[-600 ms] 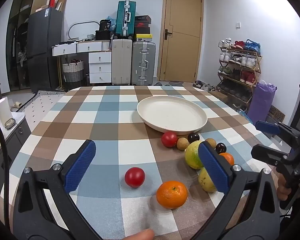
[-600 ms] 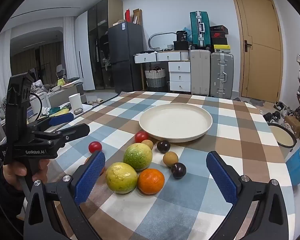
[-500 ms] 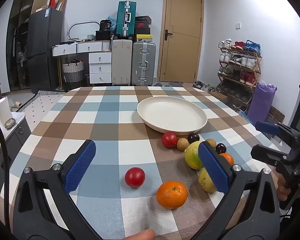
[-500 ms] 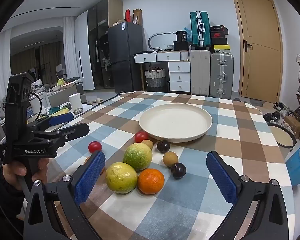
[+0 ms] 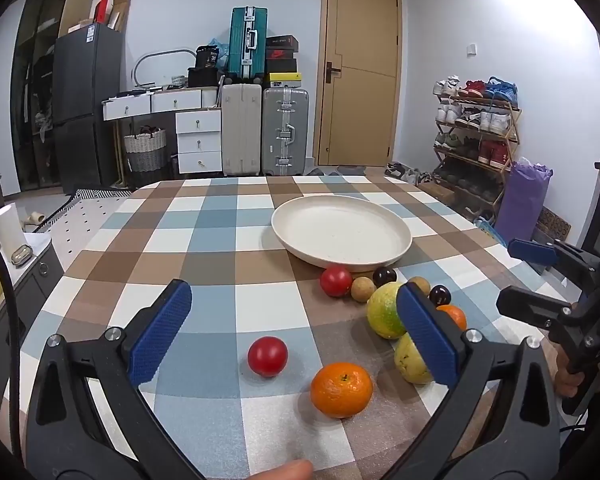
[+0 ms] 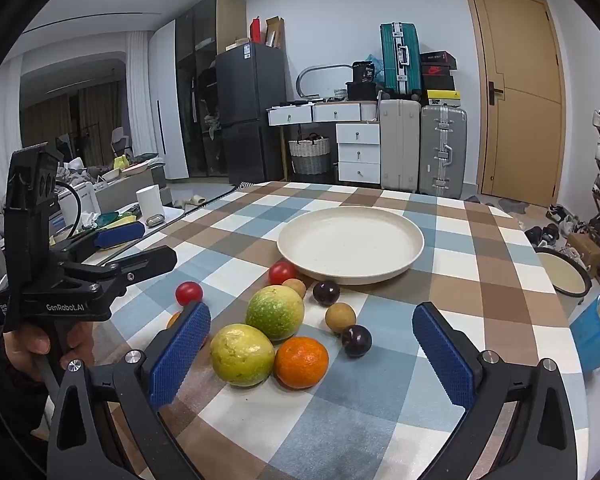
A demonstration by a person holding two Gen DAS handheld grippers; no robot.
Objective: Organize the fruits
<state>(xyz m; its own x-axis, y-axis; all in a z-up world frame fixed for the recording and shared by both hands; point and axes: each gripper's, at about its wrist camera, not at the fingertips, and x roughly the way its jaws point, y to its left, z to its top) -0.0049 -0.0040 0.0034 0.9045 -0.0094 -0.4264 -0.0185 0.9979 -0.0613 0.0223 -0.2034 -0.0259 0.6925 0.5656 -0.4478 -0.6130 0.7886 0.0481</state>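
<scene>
**Fruit loose on the counter, plate bare, both hand-held grippers wide apart**

The left hand-held gripper (image 5: 294, 328) hovers low over the near edge of the checked counter (image 5: 204, 216), tilted down, its blue pads (image 5: 160, 338) spread wide with nothing between them. A red fruit (image 5: 267, 356) and an orange (image 5: 341, 389) lie in the gap it frames, apart from each other and touched by neither pad. A fingertip shows at the bottom edge of that view.

The right hand-held gripper (image 6: 311, 354) is likewise tilted down with its pads (image 6: 179, 350) far apart and empty. In front of it sits the main cluster: a yellow-green fruit (image 6: 242, 355) touching a second orange (image 6: 301, 362), a larger green fruit (image 6: 275, 312) just behind them, two dark round fruits (image 6: 356, 340) (image 6: 326, 292), two small brown ones (image 6: 340, 314) (image 6: 295, 286), and another red fruit (image 6: 282, 273) close to the plate's rim.

The cream plate (image 6: 414, 240) stands further in on the counter, just beyond the cluster, with no fruit on it.

In the right wrist view the left gripper is seen from the side at the counter's left edge, held by a hand (image 6: 46, 344). Suitcases (image 5: 285, 130), a drawer unit and a door stand at the back of the room; a shoe rack (image 5: 474, 128) is to the right.
</scene>
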